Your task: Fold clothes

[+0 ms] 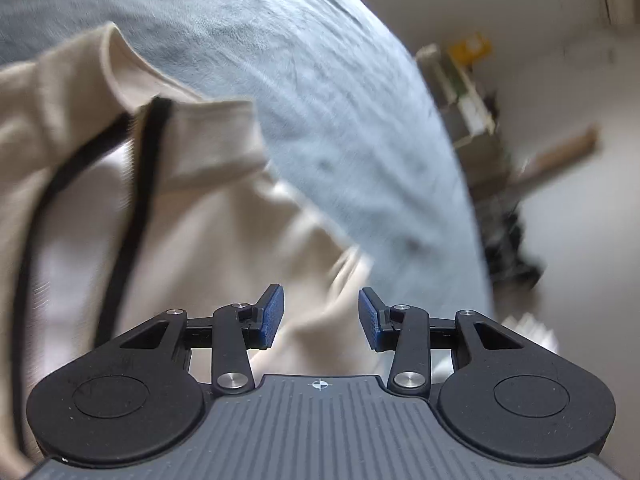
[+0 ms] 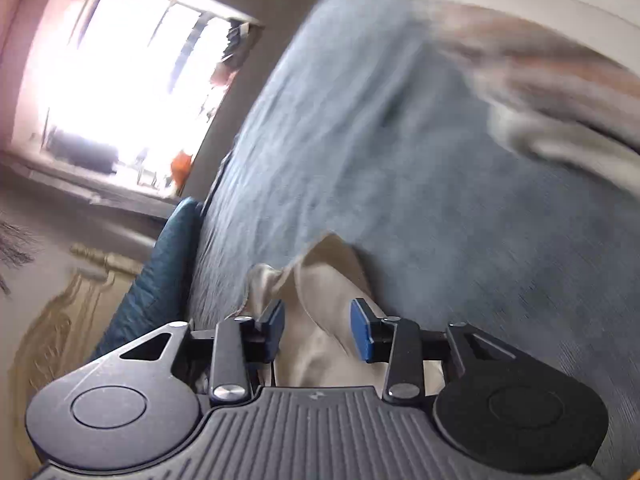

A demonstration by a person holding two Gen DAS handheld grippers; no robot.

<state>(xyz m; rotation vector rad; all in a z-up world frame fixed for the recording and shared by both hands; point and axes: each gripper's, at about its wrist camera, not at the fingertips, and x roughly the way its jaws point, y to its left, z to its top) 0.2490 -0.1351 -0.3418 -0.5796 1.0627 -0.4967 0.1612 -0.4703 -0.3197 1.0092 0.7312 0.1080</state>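
The left gripper [image 1: 321, 317] has its jaws spread, and the blue pads [image 1: 272, 317] do not press on anything. Cream cloth is seen in the gap behind them, but it is blurred and I cannot tell if it touches a pad. This cloth belongs to a cream garment [image 1: 192, 208] with a standing collar [image 1: 216, 140] and a black zipper [image 1: 136, 208] that is open at the neck. The garment lies on a blue-grey bed cover [image 1: 320, 100] and fills the left side of the left wrist view. Beyond the right edge of the bed cover, the floor is open, with a shelf [image 1: 460, 92] and a yellow object [image 1: 470, 46] farther away; both are too blurred to read any label.

The right gripper [image 2: 318, 330] is also spread. A piece of the cream garment [image 2: 320, 292] stands up between its pads [image 2: 362, 330], loose, not pinched by them. From there the bed cover [image 2: 400, 160] stretches away with much free surface. More pale cloth [image 2: 540, 80], very blurred, lies toward its far right part. At the left edge of the bed cover there is a dark teal cushion [image 2: 160, 272], and past it a bright window [image 2: 120, 80].

The only mark to see is a small crosshair sign [image 1: 320, 384] on the left gripper's body. No writing can be read.
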